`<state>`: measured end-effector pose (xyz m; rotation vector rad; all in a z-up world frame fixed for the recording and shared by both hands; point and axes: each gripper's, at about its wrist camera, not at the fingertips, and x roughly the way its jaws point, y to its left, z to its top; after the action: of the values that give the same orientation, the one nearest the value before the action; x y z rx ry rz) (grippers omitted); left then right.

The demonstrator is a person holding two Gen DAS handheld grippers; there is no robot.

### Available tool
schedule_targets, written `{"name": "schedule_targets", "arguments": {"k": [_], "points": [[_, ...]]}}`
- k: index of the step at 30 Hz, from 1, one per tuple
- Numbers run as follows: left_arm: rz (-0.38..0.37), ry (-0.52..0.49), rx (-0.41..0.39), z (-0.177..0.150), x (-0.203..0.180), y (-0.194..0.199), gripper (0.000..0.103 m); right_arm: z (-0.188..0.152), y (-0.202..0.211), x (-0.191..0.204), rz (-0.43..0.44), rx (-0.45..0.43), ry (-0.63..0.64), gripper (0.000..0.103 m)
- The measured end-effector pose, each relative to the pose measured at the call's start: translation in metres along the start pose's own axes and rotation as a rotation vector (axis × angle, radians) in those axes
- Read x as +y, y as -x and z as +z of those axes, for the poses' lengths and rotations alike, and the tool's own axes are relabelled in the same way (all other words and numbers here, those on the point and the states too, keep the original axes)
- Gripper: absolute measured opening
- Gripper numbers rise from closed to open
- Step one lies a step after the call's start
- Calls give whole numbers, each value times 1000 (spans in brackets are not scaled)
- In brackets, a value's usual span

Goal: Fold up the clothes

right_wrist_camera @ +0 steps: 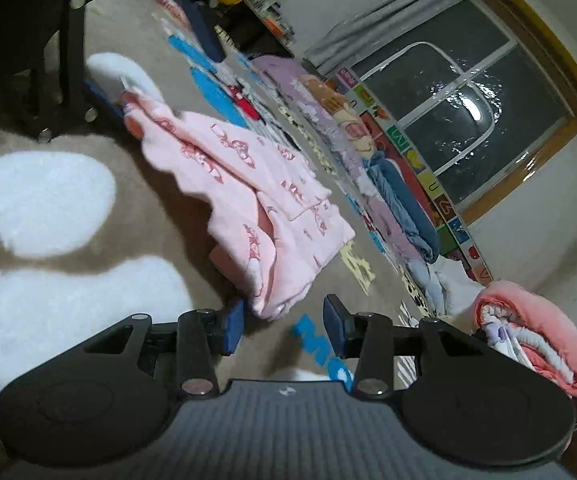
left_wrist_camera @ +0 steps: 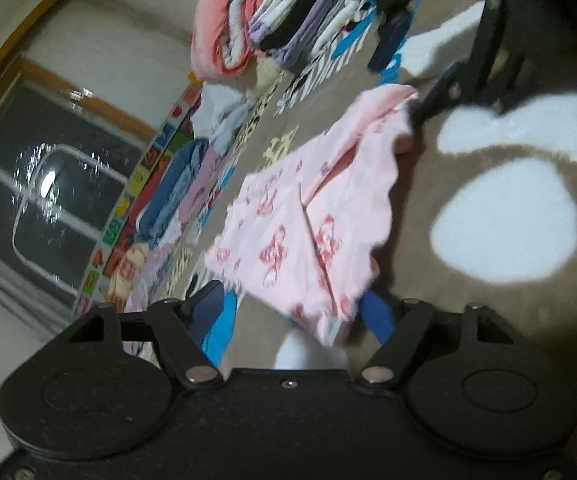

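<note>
Both grippers, left and right, spread wide at opposite ends of the pink garment, seemingly framing a fold.

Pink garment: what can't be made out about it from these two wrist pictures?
- Left wrist view: motion blur hides whether the pink garment touches the open left gripper.
- Right wrist view: the garment's near corner lies between the open fingers of the right gripper; contact is unclear.
- Both views: folds and blur hide what kind of clothing it is.
- Left wrist view: the stack of folded clothes is cut off by the top edge.
</note>
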<state>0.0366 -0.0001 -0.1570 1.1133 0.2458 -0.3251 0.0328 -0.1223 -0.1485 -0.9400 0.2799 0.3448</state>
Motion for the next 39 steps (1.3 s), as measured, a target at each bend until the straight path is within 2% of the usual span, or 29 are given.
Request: {"name": "schedule_targets", "arguments": {"k": [4,8,14,22,26,30,33,36,39], "points": [[4,-9,-10,2,-3,-1,66,-6,19,2,17,-2,32,46],[-2,3,-15,6,-3,-7,66,3,9,3,33,5,20,44],[-11,18,-32,14,-4,-9,65,20,7,15,55,-22,72,44],[-12,35,-36,12,-4,-8,65,4,1,-4,-7,88,69,46],[-10,45,-38,12,-4,-7,65,4,4,12,-3,36,178,40],[-2,58,-34,10,-4,-6,65,7,6,22,-12,-36,287,40],[-7,64,-25,8,-4,-4,57,6,9,25,-27,-80,335,41],[-12,63,-20,5,-6,-2,42,3,16,24,-12,-105,335,39],[-9,61,-21,4,-10,-4,27,2,15,14,62,-85,264,26]]}}
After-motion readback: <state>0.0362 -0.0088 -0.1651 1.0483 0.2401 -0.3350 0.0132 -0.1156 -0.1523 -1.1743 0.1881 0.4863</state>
